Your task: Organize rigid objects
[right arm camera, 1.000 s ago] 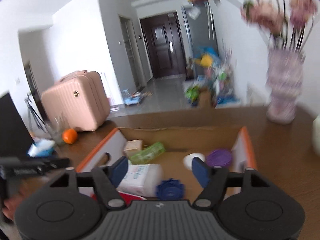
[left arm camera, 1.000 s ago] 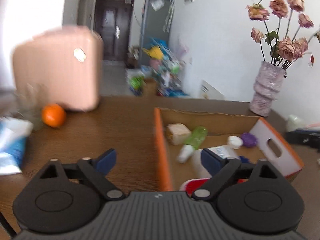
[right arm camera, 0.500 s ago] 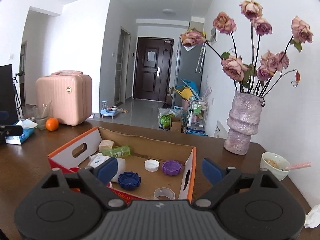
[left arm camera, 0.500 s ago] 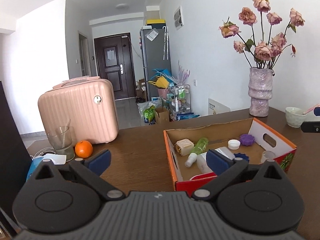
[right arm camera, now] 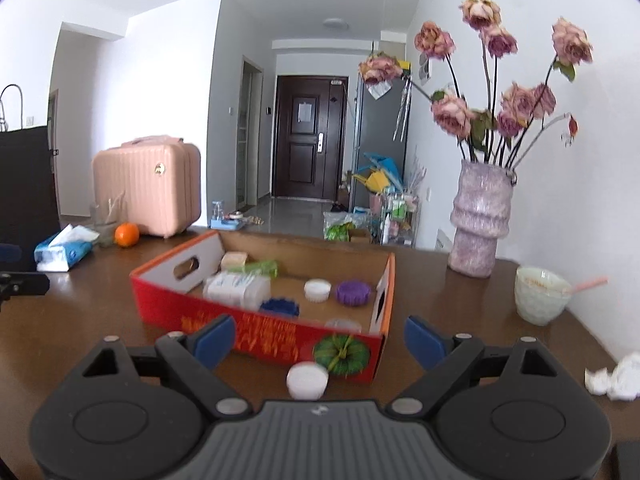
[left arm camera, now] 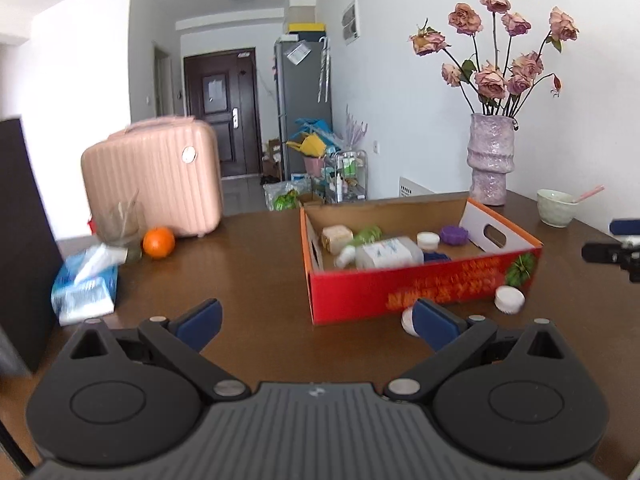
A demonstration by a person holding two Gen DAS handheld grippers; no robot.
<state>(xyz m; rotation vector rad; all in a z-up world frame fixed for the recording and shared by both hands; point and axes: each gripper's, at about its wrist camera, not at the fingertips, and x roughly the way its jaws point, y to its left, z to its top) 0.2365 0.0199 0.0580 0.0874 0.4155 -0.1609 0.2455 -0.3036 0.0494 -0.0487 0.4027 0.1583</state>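
Both grippers are held low over the brown table [left arm camera: 260,264] with nothing gripped: the left gripper [left arm camera: 316,322] and the right gripper [right arm camera: 320,338] are each spread wide, apparently readied for a pick. Most rigid items are gathered inside the red cardboard box [right arm camera: 256,330], among them a clear bottle [right arm camera: 236,290], a purple cap [right arm camera: 353,293] and a blue cap [right arm camera: 280,307]. Two white caps are left outside, against its front wall: one [right arm camera: 307,380] lies between the right gripper's fingers, another [left arm camera: 509,299] is seen near the box corner. Yellow lettering is printed on the box, but it cannot be read.
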